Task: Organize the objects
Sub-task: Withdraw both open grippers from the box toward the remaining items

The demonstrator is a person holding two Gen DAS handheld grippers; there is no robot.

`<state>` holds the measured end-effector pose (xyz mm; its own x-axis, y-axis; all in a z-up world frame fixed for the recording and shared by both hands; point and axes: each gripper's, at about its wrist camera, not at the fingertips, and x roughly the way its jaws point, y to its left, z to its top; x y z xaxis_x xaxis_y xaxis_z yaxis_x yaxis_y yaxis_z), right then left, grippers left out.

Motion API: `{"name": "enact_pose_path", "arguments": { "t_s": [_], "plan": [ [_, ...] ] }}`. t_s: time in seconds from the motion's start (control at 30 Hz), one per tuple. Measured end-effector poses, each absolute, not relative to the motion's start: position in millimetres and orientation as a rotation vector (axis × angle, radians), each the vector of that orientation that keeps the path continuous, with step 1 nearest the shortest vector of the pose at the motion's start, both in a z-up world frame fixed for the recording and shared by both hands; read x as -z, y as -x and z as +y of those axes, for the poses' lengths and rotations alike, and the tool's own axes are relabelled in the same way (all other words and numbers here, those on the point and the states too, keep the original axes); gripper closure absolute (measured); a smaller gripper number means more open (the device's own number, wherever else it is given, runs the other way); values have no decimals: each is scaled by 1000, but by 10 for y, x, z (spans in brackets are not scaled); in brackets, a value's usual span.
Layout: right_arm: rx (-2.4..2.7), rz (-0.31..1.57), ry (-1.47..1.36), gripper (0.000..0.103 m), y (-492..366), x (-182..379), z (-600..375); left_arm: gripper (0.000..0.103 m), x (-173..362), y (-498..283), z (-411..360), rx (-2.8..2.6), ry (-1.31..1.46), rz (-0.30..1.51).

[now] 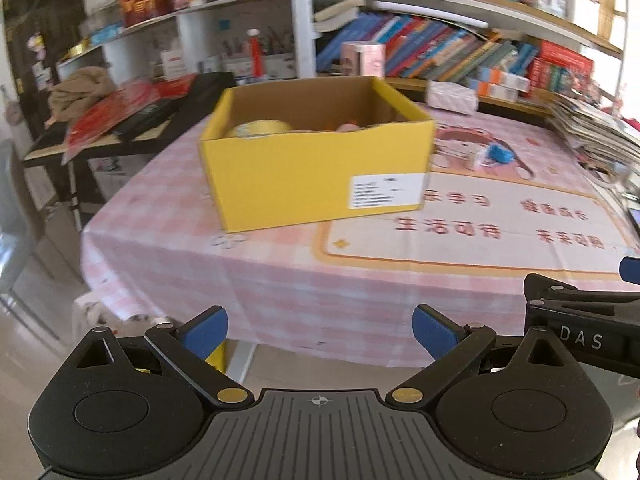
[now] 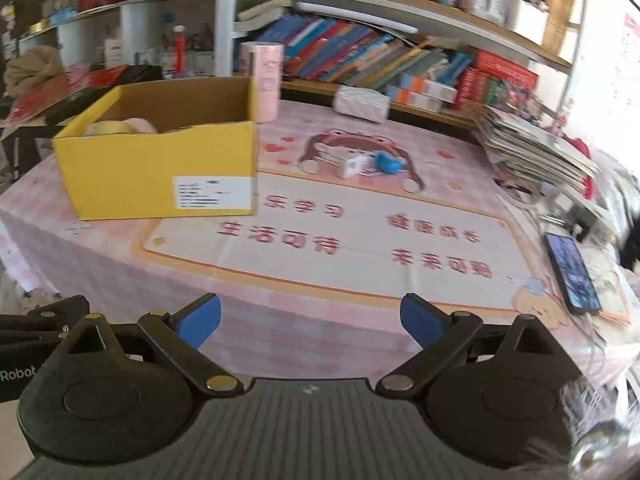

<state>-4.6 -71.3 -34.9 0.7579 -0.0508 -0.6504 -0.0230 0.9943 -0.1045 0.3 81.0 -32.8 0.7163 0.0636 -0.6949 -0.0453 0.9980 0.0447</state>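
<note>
While both grippers hang back short of the counter's near edge, the yellow cardboard box [image 1: 316, 160] stands open-topped on the left part of the counter [image 1: 280, 280], a white shipping label [image 2: 212, 192] on its near wall. Inside it a roll of pale yellow tape [image 1: 260, 127] lies against the left side, with some pinkish things beside it that are too blurred to name. Well apart from the box, toward the middle of the counter, a small white cube-like item [image 2: 352, 166] sits touching or just beside a blue object [image 2: 387, 162], both resting on the cartoon figure printed on the pink checked cloth [image 2: 360, 240]. A pink cylinder-shaped carton [image 2: 266, 80] stands upright just behind the box, and a white tissue pack [image 2: 362, 103] lies near the far edge. A dark phone [image 2: 572, 272] lies flat at the right, near a slanting stack of magazines [image 2: 532, 148]. Behind everything, shelves of books [image 2: 360, 56] fill the wall.

The left gripper [image 1: 320, 330] has its blue-padded fingers [image 1: 206, 330] spread wide with nothing between them. The right gripper [image 2: 310, 320] likewise has its fingers [image 2: 420, 320] spread apart and empty.
</note>
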Motion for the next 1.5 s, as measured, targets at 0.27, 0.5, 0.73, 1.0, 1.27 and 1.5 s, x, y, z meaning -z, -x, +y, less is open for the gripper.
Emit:
{"name": "enact_pose_path", "arguments": {
  "t_s": [0.27,0.5,0.73,1.0,1.27,1.5],
  "plan": [
    [116,715,73,6,12,339,-1078,3,323,-167,465,36,-54,760],
    [169,712,49,6,-85,333,-1345,3,312,-334,204,88,-81,751],
    [179,706,28,6,-325,340,-1550,3,298,-579,-3,90,-92,736],
    [138,727,23,8,-767,357,-1850,3,315,-971,-305,60,-65,747],
    [86,733,9,12,-1300,348,-2239,3,340,-1410,-660,28,-26,752],
    [31,731,-35,14,-1743,334,-2597,4,322,-1700,-964,0,-31,744]
  ]
}}
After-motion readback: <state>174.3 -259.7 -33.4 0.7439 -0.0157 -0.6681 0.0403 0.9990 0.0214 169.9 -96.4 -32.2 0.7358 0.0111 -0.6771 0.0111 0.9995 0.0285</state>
